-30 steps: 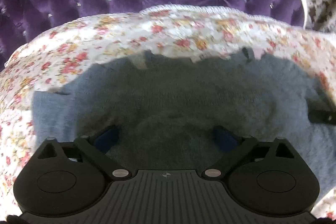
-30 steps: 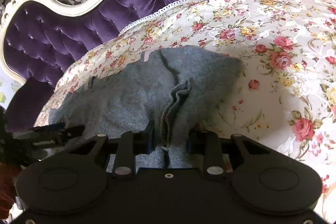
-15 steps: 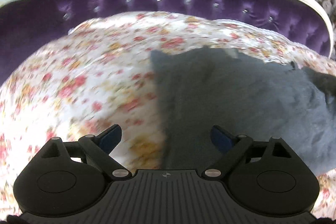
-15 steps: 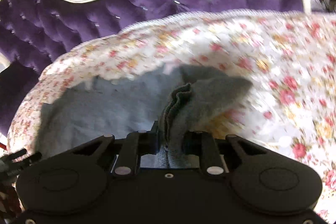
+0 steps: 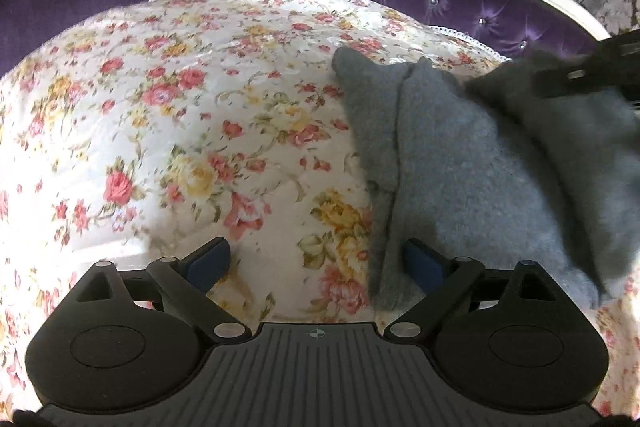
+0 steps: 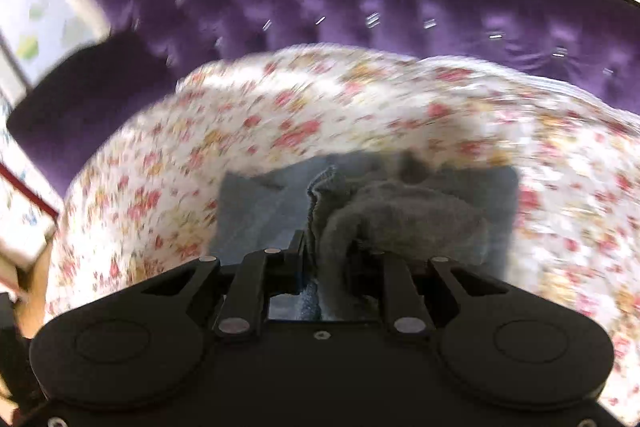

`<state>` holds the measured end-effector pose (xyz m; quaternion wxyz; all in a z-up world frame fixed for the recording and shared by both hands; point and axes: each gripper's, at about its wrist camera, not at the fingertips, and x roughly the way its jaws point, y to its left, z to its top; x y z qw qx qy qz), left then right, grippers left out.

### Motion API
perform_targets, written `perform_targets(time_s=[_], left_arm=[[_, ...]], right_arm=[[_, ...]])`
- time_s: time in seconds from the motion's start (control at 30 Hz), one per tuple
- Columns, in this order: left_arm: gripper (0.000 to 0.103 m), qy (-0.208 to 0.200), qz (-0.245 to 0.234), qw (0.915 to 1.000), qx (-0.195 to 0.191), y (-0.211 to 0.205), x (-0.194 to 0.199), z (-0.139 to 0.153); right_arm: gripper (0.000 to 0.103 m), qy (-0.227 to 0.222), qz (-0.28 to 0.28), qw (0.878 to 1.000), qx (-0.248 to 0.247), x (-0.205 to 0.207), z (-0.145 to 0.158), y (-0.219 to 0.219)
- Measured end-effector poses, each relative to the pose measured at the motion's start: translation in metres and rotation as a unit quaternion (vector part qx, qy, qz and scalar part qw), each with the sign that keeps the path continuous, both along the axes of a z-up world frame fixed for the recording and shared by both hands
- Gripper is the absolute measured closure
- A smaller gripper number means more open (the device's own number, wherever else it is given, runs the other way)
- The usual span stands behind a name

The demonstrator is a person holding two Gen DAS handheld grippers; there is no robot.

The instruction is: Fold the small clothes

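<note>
Right claw is clamped on a bunched fold of my grey sweater, mid-right on the floral bedspread; blur smears that view. Left claw gapes wide, its right pad at the sweater's edge.

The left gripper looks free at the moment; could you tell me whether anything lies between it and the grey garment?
Nothing visible does. The left gripper is open over the floral cover, and the grey garment already lies by its right finger.
</note>
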<state>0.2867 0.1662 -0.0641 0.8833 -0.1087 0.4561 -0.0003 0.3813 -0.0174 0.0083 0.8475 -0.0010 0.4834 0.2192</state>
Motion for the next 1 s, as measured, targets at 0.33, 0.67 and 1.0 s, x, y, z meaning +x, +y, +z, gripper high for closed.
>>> perform_targets(time_s=[0.33,0.67,1.0], left_arm=[[0.009,0.007,0.006,0.9996,-0.026,0.019,-0.010,0.002],[0.010,0.012,0.012,0.9997,-0.015,0.030,-0.011,0.009],[0.012,-0.009,0.023,0.9989,-0.039,0.041,0.008,0.043]], right_arm=[[0.062,-0.004,0.082,0.994,-0.071,-0.021,-0.031,0.076],[0.049,-0.077,0.051,0.984,0.151,-0.029,0.034,0.009],[0.045,-0.165,0.103,0.981,-0.007,-0.111,0.007,-0.012]])
